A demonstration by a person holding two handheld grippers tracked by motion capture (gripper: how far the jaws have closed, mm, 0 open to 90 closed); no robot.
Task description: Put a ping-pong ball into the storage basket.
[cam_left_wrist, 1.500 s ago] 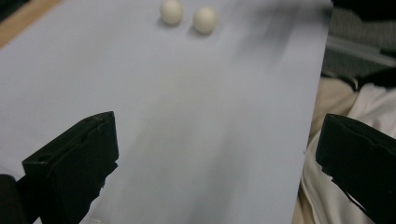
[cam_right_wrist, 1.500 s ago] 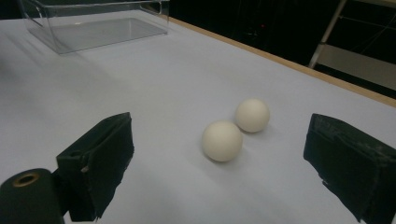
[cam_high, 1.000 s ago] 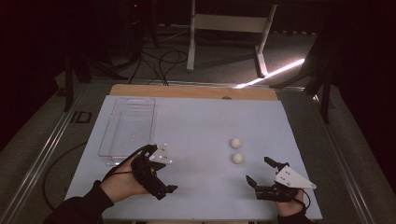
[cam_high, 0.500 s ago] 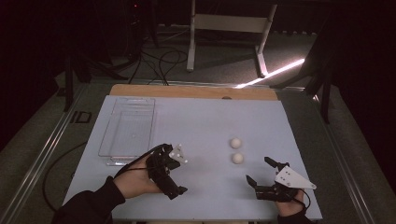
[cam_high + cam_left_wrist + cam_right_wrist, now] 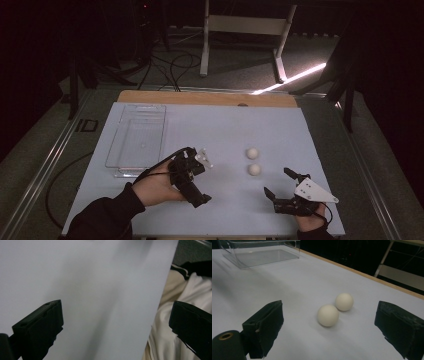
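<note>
We see a pale blue table (image 5: 225, 125) with a wooden far edge, in a dark room; cables and a white frame (image 5: 245, 30) sit at frame top. Count: two white balls (image 5: 253, 161), right of centre and close together; one clear tray (image 5: 136, 141), centre left. Left gripper (image 5: 192, 182), lower centre, jaws spread, empty. Right gripper (image 5: 280, 186), lower right, jaws wide apart, facing both balls.
</note>
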